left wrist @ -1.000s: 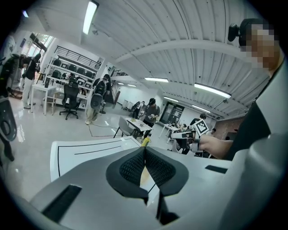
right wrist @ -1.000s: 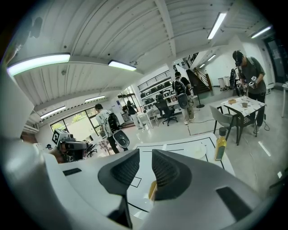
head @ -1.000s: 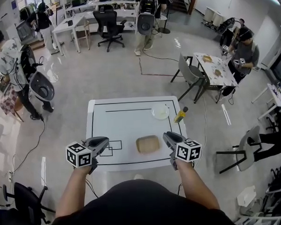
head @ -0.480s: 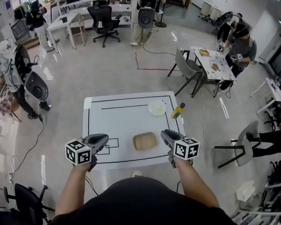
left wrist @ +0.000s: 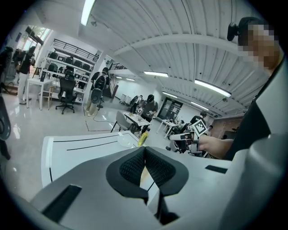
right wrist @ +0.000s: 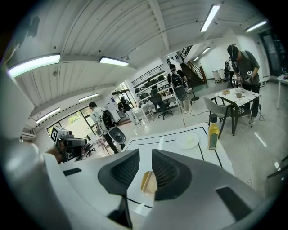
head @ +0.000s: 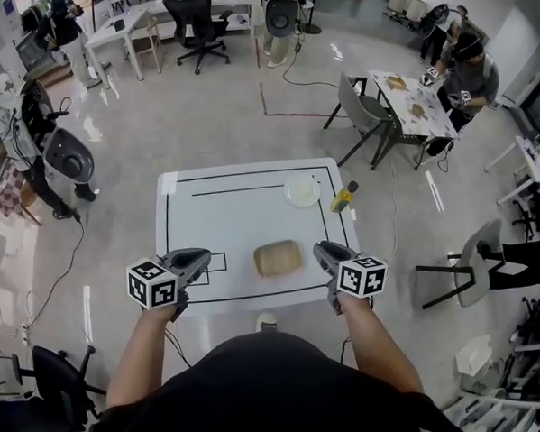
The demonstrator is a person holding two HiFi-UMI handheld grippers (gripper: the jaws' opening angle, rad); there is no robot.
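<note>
The left gripper (head: pixel 198 258) is hovering clenched and empty over the table's (head: pixel 225 217) near edge. The right gripper (head: pixel 323 251) is hovering released just beside the bread (head: pixel 278 257).

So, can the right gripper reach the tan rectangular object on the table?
Probably yes: the right gripper is open, the tan rectangular object lies just beside it, and nothing stands between them.

Count from my side: two grippers in hand, left gripper (head: pixel 203 256) and right gripper (head: pixel 320 250). One table (head: pixel 225 217) in front of me. On it: one tan tray (head: pixel 278 258), one plate (head: pixel 302 191), one bottle (head: pixel 343 198) (three items total).
</note>
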